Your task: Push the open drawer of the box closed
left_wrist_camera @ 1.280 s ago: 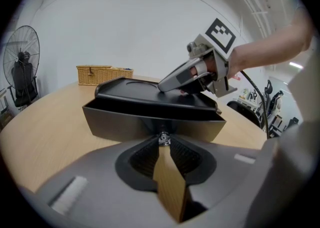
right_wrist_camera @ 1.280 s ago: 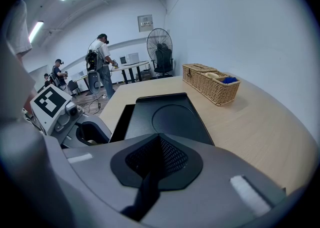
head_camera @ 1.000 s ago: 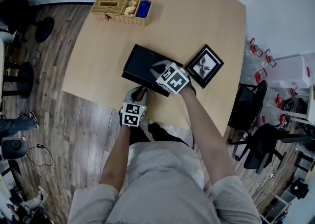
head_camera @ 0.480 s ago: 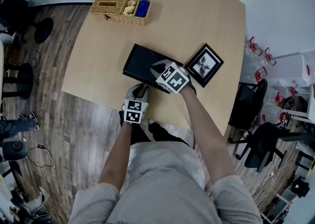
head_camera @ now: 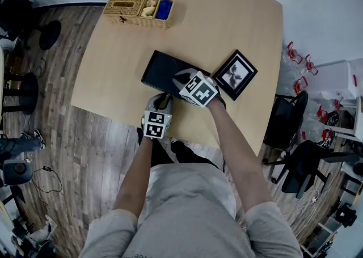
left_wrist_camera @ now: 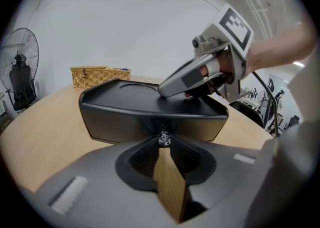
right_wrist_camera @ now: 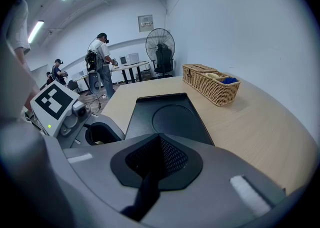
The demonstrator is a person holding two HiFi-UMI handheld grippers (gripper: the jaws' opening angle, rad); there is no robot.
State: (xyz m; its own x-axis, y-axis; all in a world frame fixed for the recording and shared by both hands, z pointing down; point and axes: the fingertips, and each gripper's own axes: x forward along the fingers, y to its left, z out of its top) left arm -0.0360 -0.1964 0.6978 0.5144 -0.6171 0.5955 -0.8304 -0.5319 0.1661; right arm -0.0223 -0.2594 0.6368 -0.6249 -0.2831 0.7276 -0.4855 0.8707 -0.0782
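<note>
Both jaw pairs closed: left hand-held gripper [head_camera: 162, 100] tips at drawer knob [left_wrist_camera: 162, 139]; right hand-held gripper [head_camera: 180, 76] atop black box [head_camera: 159, 70].

**One camera overhead, two down low**

The head view looks steeply down on the table [head_camera: 238, 30] from above its near edge. The left gripper view sits low at that edge, close before the box [left_wrist_camera: 150, 117], facing the far edge. The right gripper view rides just above the box. All three share the box and the basket [right_wrist_camera: 212, 86].
</note>
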